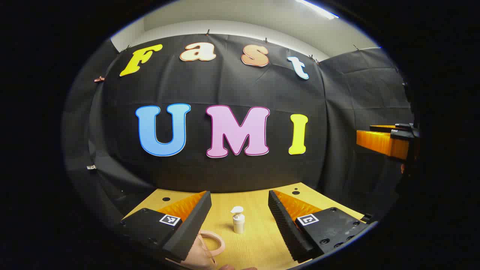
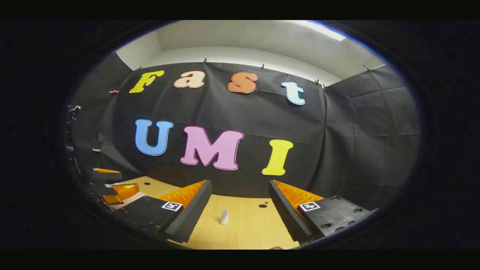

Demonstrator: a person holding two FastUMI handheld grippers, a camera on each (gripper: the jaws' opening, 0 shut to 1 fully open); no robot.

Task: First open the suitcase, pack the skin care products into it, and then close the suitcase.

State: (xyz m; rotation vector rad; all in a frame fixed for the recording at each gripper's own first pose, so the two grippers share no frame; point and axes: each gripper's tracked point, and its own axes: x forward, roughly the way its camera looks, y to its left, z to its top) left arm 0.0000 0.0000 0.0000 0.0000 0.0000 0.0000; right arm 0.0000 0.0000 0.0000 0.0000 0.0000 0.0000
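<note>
L gripper [image 1: 240,221]: fingers spread wide, nothing between the pads. Lower left of left gripper view, under its L finger: pink suitcase [image 1: 204,247], handle loop showing; lid state can't tell. Lower centre, farther on the wood table [image 1: 258,247]: white pump bottle [image 1: 238,220], upright, apart from the case.

R gripper [image 2: 240,217]: also spread, empty. White tube [image 2: 224,216] stands lower centre of right gripper view.

Judge: opening step not begun. Next: L down onto case, find lid edge/zip.
</note>
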